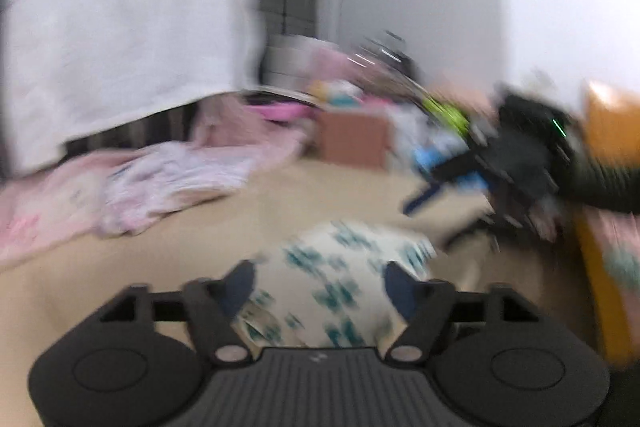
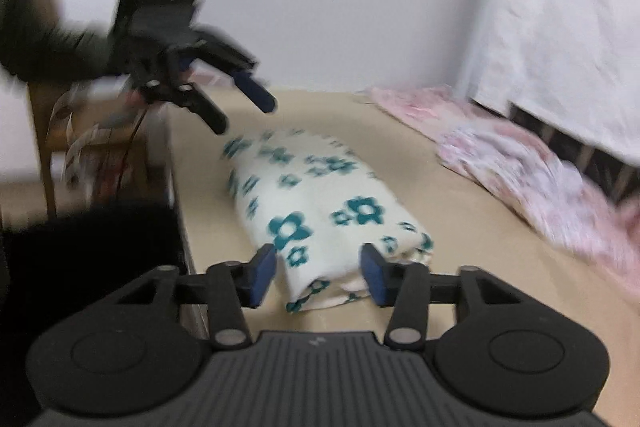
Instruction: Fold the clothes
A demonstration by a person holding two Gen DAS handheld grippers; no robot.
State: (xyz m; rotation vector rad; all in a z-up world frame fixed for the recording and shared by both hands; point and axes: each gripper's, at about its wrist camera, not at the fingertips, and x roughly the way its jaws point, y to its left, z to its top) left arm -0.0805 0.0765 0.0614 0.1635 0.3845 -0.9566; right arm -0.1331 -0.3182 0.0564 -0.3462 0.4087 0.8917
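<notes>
A folded white cloth with teal flowers [image 2: 316, 203] lies on the tan bed surface [image 2: 448, 219]. My right gripper [image 2: 319, 275] is open at the near end of the cloth, a blue pad on each side of the fold, and holds nothing. My left gripper [image 2: 244, 115] hovers open above the far end of the cloth. In the blurred left wrist view the same floral cloth [image 1: 340, 291] sits just ahead of my open left gripper [image 1: 320, 285]. My right gripper [image 1: 440, 183] shows blurred at the right, held by a dark sleeve [image 1: 608, 187].
A heap of pink and white clothes [image 2: 520, 163] [image 1: 172, 179] lies along one side of the bed. A white sheet [image 1: 120, 27] [image 2: 560, 27] hangs over a rail behind it. A brown box [image 1: 352, 139] and clutter stand at the far end. A wooden chair [image 2: 44, 147] is beside the bed.
</notes>
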